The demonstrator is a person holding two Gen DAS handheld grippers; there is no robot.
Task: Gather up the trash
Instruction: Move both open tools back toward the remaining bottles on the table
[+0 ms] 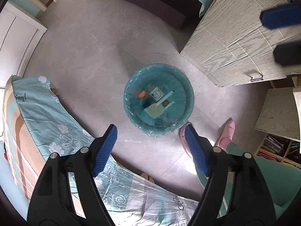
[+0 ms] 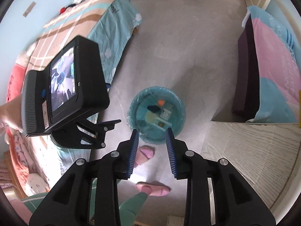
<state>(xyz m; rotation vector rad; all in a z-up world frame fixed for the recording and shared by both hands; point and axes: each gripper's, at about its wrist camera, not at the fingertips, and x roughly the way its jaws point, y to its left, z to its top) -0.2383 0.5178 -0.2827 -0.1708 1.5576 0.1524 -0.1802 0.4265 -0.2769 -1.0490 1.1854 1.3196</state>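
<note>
A round teal trash bin (image 1: 129, 101) lined with a clear bag stands on the grey floor; it also shows in the right wrist view (image 2: 180, 111). Inside lie trash items: an orange scrap (image 1: 142, 94), a small printed carton (image 1: 156, 93), a pale round lid (image 1: 155, 110) and a white stick. My left gripper (image 1: 150, 131) is open and empty, held high above the bin's near side. My right gripper (image 2: 152, 131) is open and empty, also above the bin. Its blue fingers (image 1: 278, 17) show at the left view's upper right.
A bed with a teal and plaid cover (image 1: 37, 116) lies left of the bin. A pale wood-grain desk (image 1: 235, 37) stands to the right. A second bed with a pink and blue cover (image 2: 272, 66) is farther off. The person's pink slippers (image 1: 226, 133) stand beside the bin.
</note>
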